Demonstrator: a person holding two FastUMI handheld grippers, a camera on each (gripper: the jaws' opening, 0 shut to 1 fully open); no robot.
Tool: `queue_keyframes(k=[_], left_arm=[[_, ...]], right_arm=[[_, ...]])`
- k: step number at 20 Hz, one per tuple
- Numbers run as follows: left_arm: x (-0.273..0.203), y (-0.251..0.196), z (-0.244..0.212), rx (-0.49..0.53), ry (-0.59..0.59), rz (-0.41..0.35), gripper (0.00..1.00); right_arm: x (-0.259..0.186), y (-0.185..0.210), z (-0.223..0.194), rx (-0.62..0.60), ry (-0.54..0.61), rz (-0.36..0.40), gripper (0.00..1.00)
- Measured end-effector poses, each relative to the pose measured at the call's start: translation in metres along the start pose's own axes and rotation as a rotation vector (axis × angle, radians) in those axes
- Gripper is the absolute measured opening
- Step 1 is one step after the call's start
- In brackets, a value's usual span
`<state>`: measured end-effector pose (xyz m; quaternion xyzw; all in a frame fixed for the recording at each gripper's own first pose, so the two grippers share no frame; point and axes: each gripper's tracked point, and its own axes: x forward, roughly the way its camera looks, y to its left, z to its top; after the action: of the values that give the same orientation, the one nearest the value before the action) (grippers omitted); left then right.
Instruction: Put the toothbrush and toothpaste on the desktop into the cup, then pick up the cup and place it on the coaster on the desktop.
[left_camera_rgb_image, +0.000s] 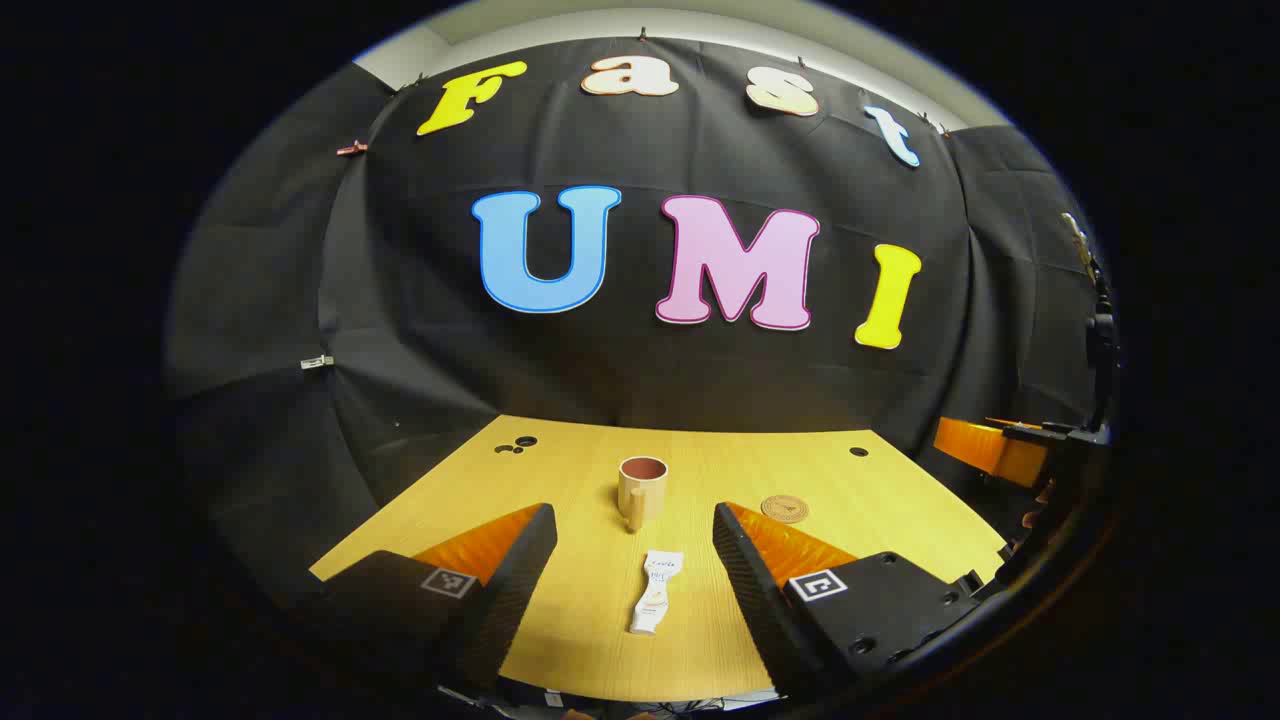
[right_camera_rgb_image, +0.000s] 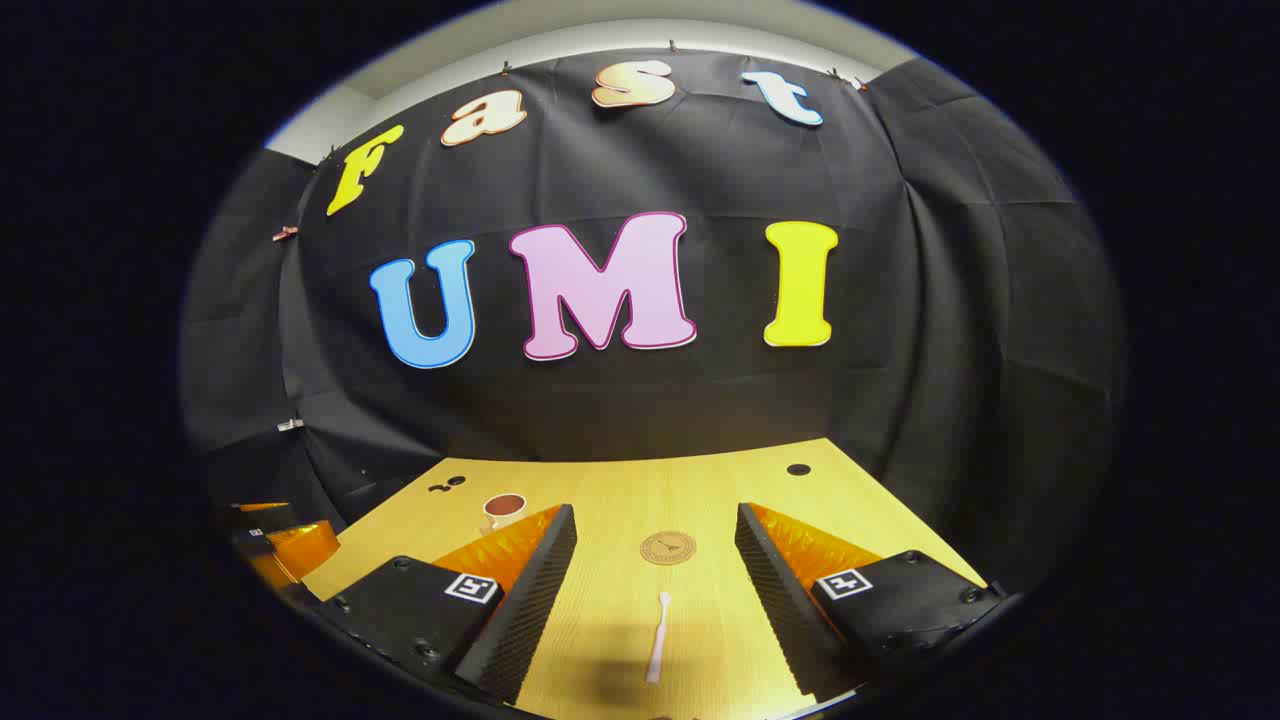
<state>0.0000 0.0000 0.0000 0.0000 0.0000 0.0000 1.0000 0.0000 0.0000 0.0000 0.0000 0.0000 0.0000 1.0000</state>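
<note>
The toothpaste (left_camera_rgb_image: 655, 592) lies flat on the yellow wooden counter (left_camera_rgb_image: 900, 530), between the two fingers of the left tool (left_camera_rgb_image: 634, 556) and touching neither. Its white tube carries small dark and orange print, too small and blurred to read. The left tool stands wide open and holds nothing. Straight ahead of it, beyond the tube, stands the cup (left_camera_rgb_image: 641, 489), upright, beige with a dark reddish inside and a short handle facing the tool. Ahead and to the right of the fingers lies the round brown coaster (left_camera_rgb_image: 784, 509); a dark mark sits at its middle, too small to make out. Each finger mount bears a square black-and-white marker.

In the right gripper view the right tool (right_camera_rgb_image: 656, 575) is likewise spread wide with nothing gripped. The white toothbrush (right_camera_rgb_image: 658, 636) lies between its fingers, lengthwise, close in. Just ahead of it lies the coaster (right_camera_rgb_image: 668, 548), with a tower-like emblem and a ring of unreadable lettering. The cup (right_camera_rgb_image: 503, 510) stands ahead to the left, partly hidden behind the left finger.
</note>
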Motion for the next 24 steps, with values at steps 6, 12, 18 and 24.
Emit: queue_keyframes(k=[6,12,18,24], left_arm=[[0.002,0.005,-0.007,-0.025,0.016,0.007,0.98],[0.008,0.003,-0.014,-0.021,0.039,-0.009,0.98],[0.019,-0.004,-0.026,0.019,0.074,-0.049,0.98],[0.045,-0.012,-0.049,0.038,0.131,-0.072,0.98]], right_arm=[[0.003,0.008,0.007,-0.036,-0.019,0.029,0.98],[0.004,0.007,0.001,-0.041,-0.014,0.023,0.98],[0.009,-0.007,-0.013,-0.043,0.019,-0.009,0.98],[0.028,-0.018,-0.028,-0.010,0.062,-0.018,0.98]])
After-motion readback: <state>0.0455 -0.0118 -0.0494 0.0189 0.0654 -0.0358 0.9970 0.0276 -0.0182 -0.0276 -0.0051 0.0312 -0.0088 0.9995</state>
